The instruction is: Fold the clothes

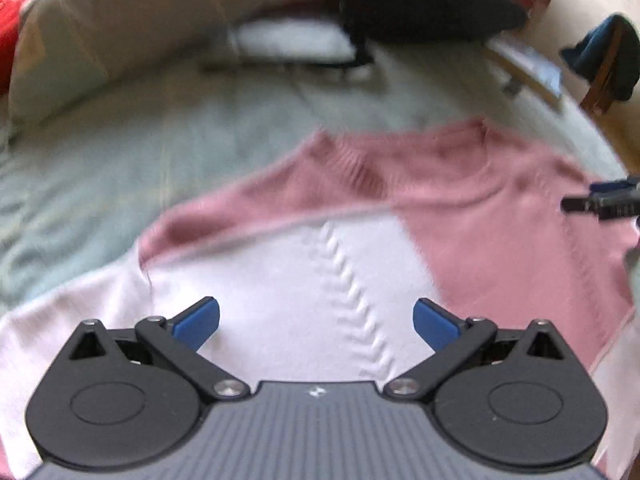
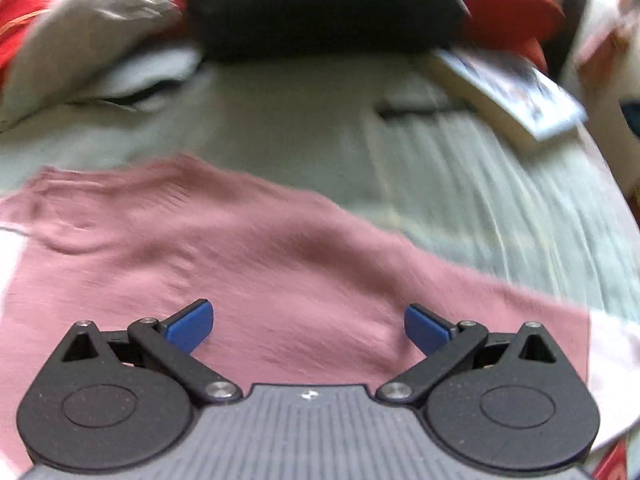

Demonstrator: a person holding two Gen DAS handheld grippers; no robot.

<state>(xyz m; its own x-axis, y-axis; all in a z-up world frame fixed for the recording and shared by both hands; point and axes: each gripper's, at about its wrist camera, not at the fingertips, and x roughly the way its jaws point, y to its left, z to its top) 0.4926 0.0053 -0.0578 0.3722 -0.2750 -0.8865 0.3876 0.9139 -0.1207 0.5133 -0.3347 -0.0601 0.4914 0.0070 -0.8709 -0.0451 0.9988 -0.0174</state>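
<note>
Your left gripper (image 1: pixel 316 324) and right gripper (image 2: pixel 309 326) are both spread wide, empty. The pink-and-white sweater (image 1: pixel 460 216) lies flat on the bed (image 1: pixel 120 168), directly under both, stretching toward 12 o'clock.

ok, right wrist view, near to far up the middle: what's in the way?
Right tool, open → pink sweater → pale green bedsheet → black bag at the far end.
</note>
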